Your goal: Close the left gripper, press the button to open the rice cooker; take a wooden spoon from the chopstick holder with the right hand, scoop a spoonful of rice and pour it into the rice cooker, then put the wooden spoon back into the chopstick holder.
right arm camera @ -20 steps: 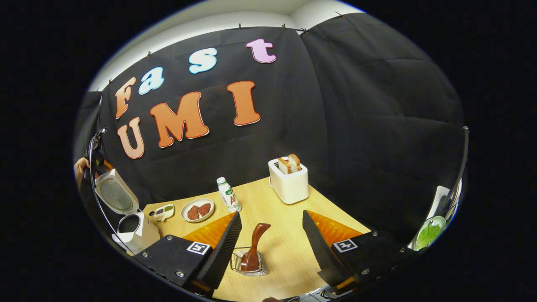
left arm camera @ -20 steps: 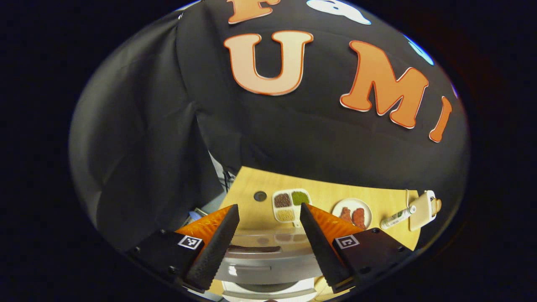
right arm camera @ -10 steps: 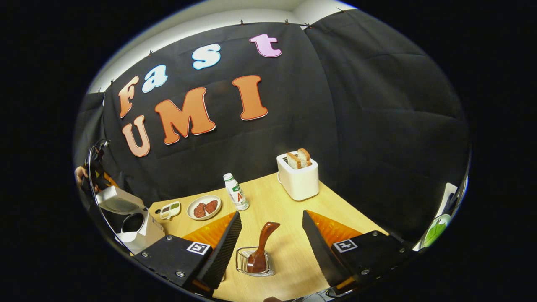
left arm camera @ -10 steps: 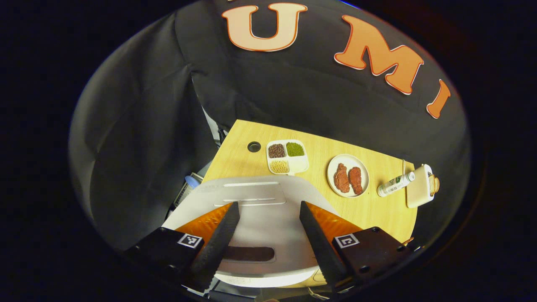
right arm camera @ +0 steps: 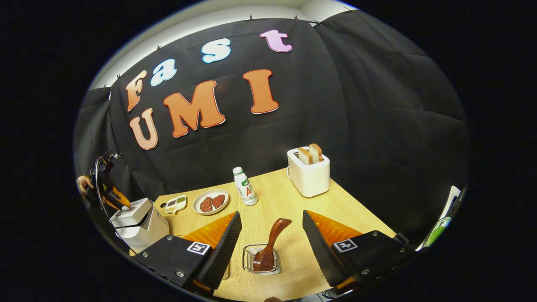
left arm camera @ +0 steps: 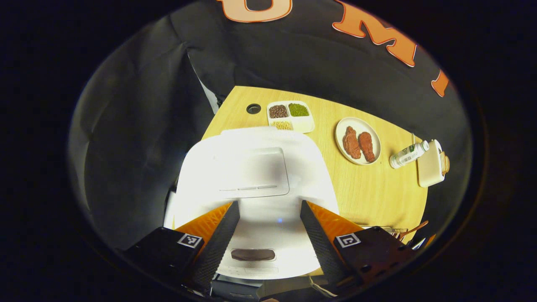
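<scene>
The left gripper [left arm camera: 268,228], fingers spread wide, hovers over the shut rice cooker [left arm camera: 251,184], while the wide, empty right gripper [right arm camera: 270,241] frames the wooden spoon [right arm camera: 270,247] standing in the chopstick holder [right arm camera: 261,261], ready for grasping.

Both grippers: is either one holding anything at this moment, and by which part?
Nothing is held. The left gripper is open above the rice cooker lid; the right gripper is open, with the wooden spoon standing untouched in the chopstick holder.

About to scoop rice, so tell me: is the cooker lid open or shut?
Shut. The lid lies flat over the cooker, covering its pot, below the open left gripper.
</scene>
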Demonstrator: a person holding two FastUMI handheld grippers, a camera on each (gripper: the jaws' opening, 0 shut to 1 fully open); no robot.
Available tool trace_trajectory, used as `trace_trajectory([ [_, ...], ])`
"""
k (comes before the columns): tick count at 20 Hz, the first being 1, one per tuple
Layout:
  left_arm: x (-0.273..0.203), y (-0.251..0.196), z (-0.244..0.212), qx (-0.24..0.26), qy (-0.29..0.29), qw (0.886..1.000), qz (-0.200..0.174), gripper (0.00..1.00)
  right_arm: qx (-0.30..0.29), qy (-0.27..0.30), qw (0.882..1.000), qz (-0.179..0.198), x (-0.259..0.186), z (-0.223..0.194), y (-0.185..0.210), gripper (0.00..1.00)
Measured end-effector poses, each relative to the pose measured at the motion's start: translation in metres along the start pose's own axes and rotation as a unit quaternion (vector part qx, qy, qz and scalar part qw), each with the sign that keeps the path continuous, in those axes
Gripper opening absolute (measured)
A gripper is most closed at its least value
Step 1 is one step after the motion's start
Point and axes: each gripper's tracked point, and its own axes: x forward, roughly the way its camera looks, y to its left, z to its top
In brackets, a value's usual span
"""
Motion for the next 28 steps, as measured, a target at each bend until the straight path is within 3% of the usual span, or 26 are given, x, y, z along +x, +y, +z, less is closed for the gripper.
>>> trace_trajectory([
  [2, 0.008, 0.001, -0.015, 0.000, 0.018, 1.000, 0.004, 1.00, -0.002, 0.004, 1.000, 0.001, -0.002, -0.003, 0.002, 0.91],
  [12, 0.008, -0.002, -0.012, -0.005, -0.035, 0.999, 0.009, 1.00, -0.006, 0.008, 1.000, 0.020, -0.003, -0.007, 0.023, 0.91],
  [18, -0.010, -0.014, -0.027, 0.006, -0.072, 0.997, -0.021, 1.00, -0.029, -0.006, 0.998, 0.053, 0.007, 0.008, 0.055, 0.91],
  [25, -0.080, -0.013, 0.001, 0.024, -0.233, 0.972, -0.021, 1.00, -0.075, -0.061, 0.992, 0.077, 0.024, 0.046, 0.094, 0.91],
  [28, -0.108, -0.021, 0.008, 0.021, -0.306, 0.951, -0.031, 1.00, -0.096, -0.086, 0.987, 0.092, 0.028, 0.059, 0.114, 0.91],
])
